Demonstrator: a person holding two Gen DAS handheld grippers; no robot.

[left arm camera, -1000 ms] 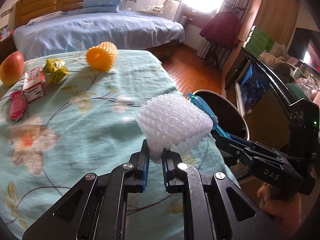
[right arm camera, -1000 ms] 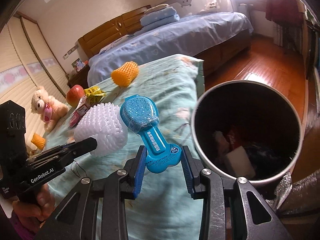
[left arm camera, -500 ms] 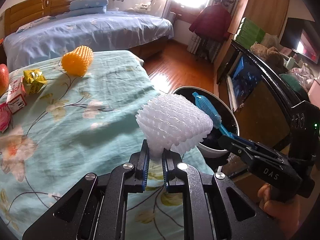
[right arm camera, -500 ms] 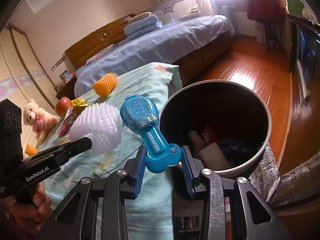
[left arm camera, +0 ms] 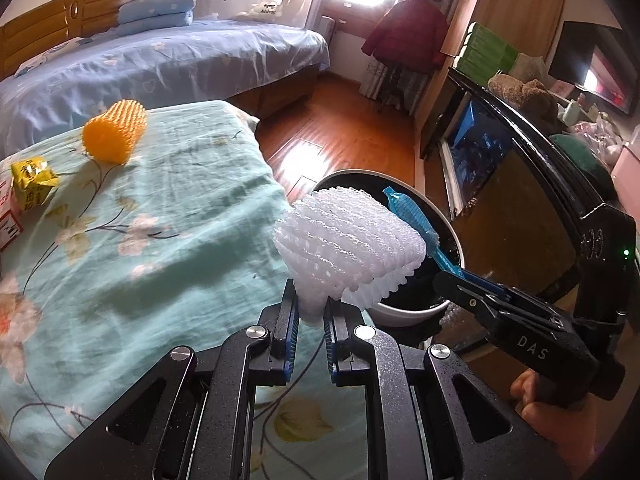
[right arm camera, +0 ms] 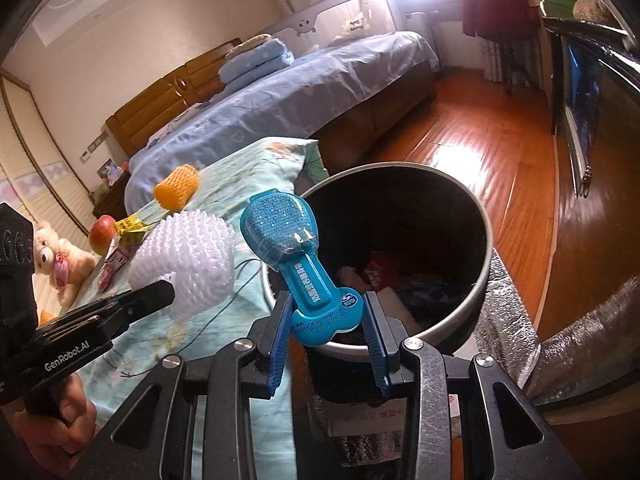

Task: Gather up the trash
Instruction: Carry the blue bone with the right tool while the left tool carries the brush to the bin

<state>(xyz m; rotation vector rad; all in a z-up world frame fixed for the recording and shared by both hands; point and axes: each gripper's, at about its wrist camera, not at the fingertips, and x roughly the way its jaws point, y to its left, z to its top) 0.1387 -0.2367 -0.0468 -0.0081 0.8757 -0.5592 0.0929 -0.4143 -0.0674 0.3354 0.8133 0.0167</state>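
Since a second ago both tools have carried toward the bin [right arm camera: 460,200]: left tool [left arm camera: 311,316] still pinches the white foam net [left arm camera: 348,240] at its rim's 9 o'clock; right tool [right arm camera: 326,320] still clamps the blue packet [right arm camera: 288,240] over the opening

Each wrist camera looks forward and downward along its own gripper's fingers, close up. Both views share the trash bin [left arm camera: 416,312] [right arm camera: 486,248] and floral bedspread [left arm camera: 160,240] [right arm camera: 256,168].
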